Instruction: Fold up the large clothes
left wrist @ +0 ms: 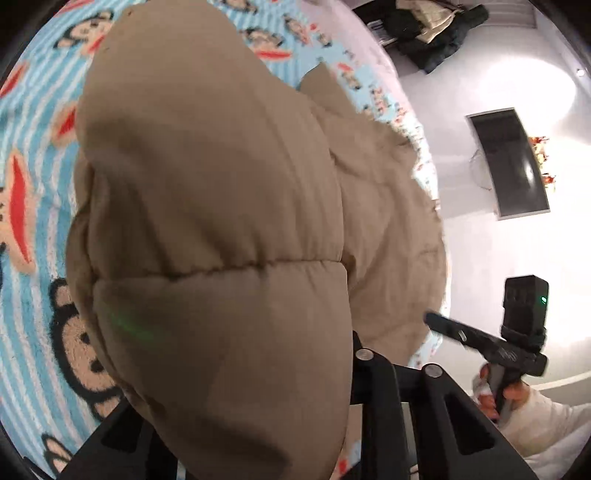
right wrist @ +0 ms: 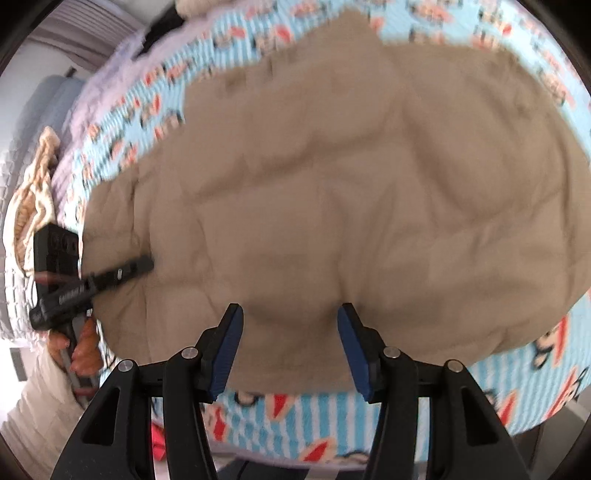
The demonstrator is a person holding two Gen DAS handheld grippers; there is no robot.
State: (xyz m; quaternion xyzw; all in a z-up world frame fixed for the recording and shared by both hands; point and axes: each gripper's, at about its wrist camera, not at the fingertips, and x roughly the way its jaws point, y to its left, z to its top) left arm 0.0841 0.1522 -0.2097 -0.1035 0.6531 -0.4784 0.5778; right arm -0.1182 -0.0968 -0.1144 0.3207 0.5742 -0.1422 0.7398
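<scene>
A large tan padded jacket [right wrist: 351,184] lies spread on a bed with a blue striped monkey-print blanket [right wrist: 332,417]. In the left wrist view a thick padded fold of the jacket [left wrist: 221,221] fills the frame and covers my left gripper's fingers; the gripper grips that fold, lifted off the blanket [left wrist: 33,147]. My left gripper also shows in the right wrist view [right wrist: 146,263], at the jacket's left edge. My right gripper [right wrist: 290,350] is open, its blue pads [right wrist: 229,350] over the jacket's near edge, holding nothing. It shows in the left wrist view [left wrist: 432,319], off the bed's edge.
The bed's edge runs along the right in the left wrist view, with white floor [left wrist: 480,258] beyond. A dark framed panel [left wrist: 513,166] and a pile of dark clothes [left wrist: 432,33] lie off the bed. A woven basket [right wrist: 33,195] stands left of the bed.
</scene>
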